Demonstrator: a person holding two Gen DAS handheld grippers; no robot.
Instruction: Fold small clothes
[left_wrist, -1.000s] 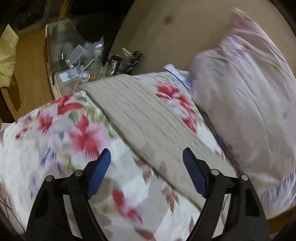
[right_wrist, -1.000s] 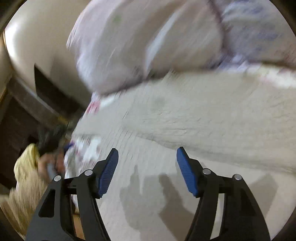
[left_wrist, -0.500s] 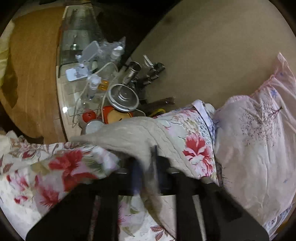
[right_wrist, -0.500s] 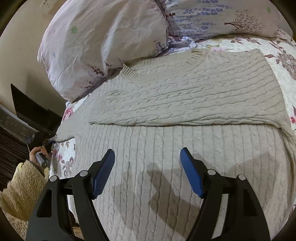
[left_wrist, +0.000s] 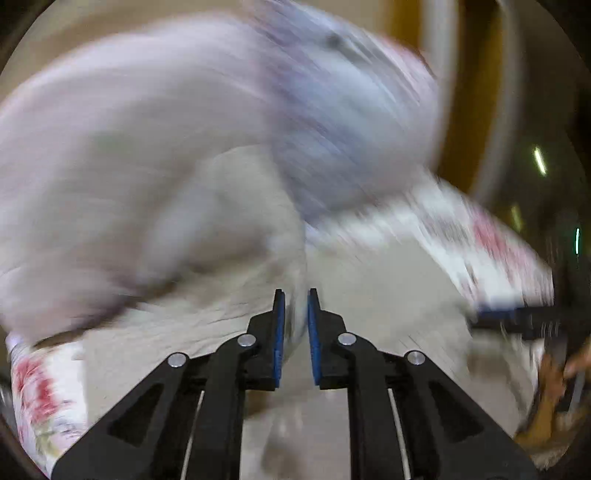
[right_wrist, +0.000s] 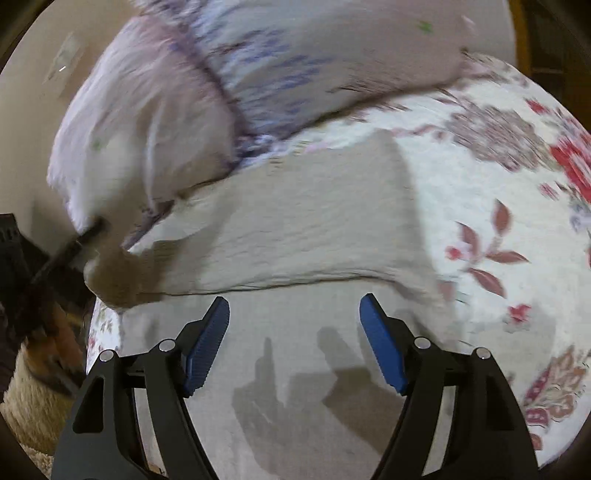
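**Left claw pinches the knit sweater; right claw spread above it**

The left claw (left_wrist: 294, 317) is nearly closed, its flat blue pads gripping a raised ridge of the beige sweater (left_wrist: 236, 258); the view is heavily blurred. The sweater (right_wrist: 295, 229) is a soft cable-knit, lying on the bed with one part folded over the rest, leaving a rounded folded edge across its width. The right claw (right_wrist: 294, 328) is spread wide, holding nothing, poised over the ribbed lower half, where its shadow falls. Two plump pillows (right_wrist: 207, 92) in pale lilac print lie at the sweater's far edge. The bedsheet (right_wrist: 498, 221) is white cotton with red flowers and brown leaves.
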